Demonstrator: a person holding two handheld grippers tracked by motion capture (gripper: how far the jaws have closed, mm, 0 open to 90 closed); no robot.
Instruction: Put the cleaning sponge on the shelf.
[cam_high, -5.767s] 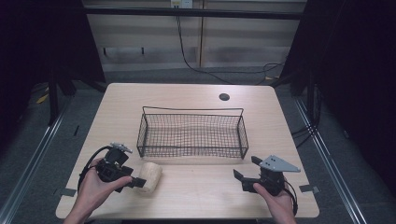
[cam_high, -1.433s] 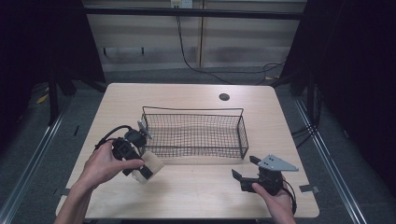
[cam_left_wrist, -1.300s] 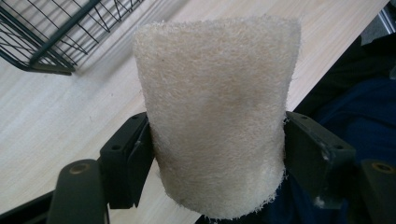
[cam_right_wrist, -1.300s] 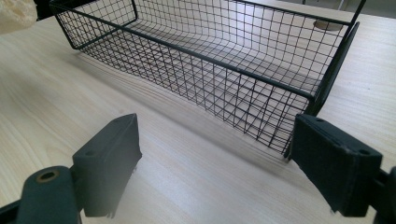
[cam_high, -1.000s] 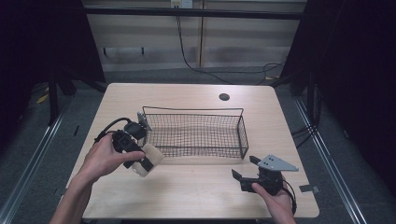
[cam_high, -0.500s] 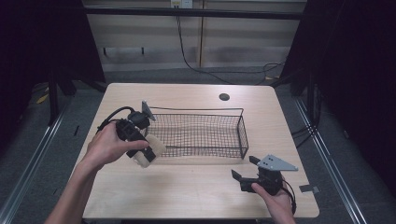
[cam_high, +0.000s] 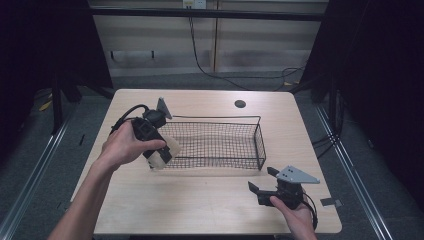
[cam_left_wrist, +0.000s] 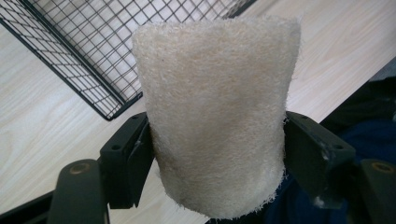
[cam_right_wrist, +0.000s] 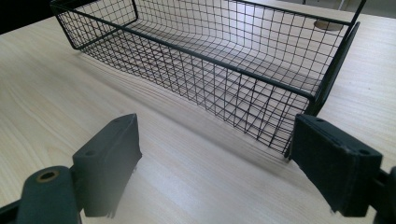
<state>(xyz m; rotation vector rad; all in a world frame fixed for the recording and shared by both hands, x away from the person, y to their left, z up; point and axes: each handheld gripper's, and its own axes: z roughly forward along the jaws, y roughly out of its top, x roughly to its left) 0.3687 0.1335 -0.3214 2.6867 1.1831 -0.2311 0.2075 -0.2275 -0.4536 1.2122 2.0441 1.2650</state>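
Observation:
A cream rolled towel is clamped between the jaws of my left gripper, which is shut on it. In the high view the towel hangs in the air at the left front corner of the black wire basket, with the gripper tilted downward. The basket's corner lies below the towel in the left gripper view. My right gripper rests low near the table's front right, open, jaws wide apart and empty, facing the basket's near wall.
The light wooden table has a round cable hole behind the basket. A cable trails from the left gripper. The table's front and left edges lie close to both hands.
My left gripper has lifted the towel off the table and carried it up and toward the basket's left front corner. The right gripper has stayed put.

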